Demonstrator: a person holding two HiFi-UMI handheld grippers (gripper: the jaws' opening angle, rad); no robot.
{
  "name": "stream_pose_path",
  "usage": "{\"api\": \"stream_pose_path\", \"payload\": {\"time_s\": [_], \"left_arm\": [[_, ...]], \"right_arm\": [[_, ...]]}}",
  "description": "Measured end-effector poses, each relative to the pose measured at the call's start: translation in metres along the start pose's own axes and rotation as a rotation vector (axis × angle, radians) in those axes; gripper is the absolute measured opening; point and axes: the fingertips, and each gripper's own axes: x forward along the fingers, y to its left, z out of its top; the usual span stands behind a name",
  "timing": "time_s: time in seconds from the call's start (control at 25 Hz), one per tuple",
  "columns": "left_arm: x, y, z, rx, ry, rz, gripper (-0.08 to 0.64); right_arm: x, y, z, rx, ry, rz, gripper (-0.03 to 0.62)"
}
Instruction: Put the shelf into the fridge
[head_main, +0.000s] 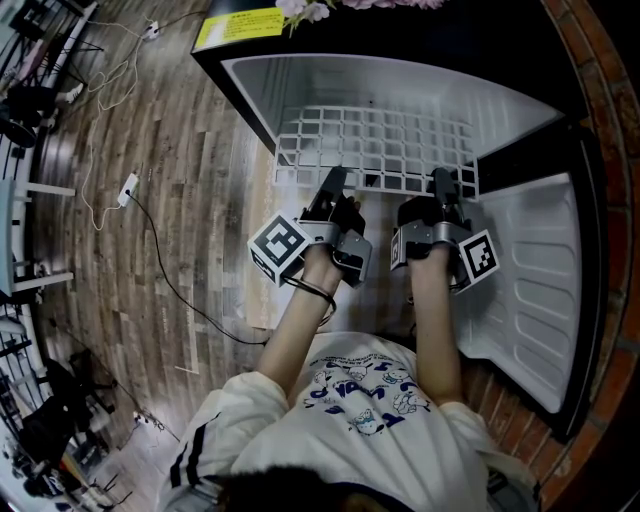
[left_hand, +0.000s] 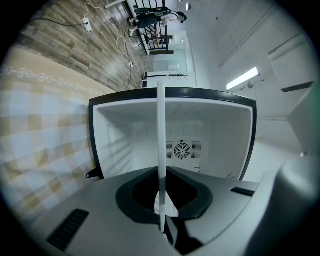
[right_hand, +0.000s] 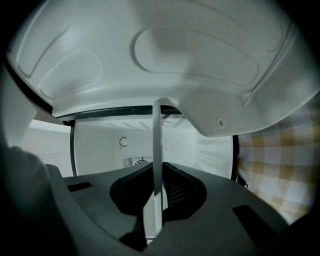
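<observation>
Head view: where is the white shelf seen?
— At the mouth of the open fridge.
— How is it held?
— Its near edge is pinched by the left gripper and the right gripper, jaws closed tight on it.

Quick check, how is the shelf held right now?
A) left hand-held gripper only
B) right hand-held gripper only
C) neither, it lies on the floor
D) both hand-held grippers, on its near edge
D: in the head view the left hand-held gripper and the right hand-held gripper both sit on the near edge of the shelf, and each gripper view shows the shelf edge-on, clamped between its jaws.
</observation>
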Motion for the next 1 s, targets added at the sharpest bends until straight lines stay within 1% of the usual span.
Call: {"api": "stream_pose_path", "payload": {"time_s": [0.24,0.8,0.88,1.0], "left_arm": [[0.001,-0.006,0.0,-0.004,-0.002,-0.013,0.037],[-0.001,-0.031,0.004,-0.003,-0.006,-0.013,0.038],[0.0,-0.029,0.005,-0.002,-0.008,-0.013,0.038],[0.001,-0.013,0.003,-0.003,-0.013,-0.016,0.038]], "right_arm": [[0.0,0.003,0.0,-0.006,0.0,0.001,0.049],[0.002,0.031,-0.004,-0.011,-0.003,0.003,0.049],[0.002,0.03,-0.004,-0.011,-0.004,0.006,0.049],[0.002,0.014,-0.002,-0.009,-0.006,0.011,0.049]]}}
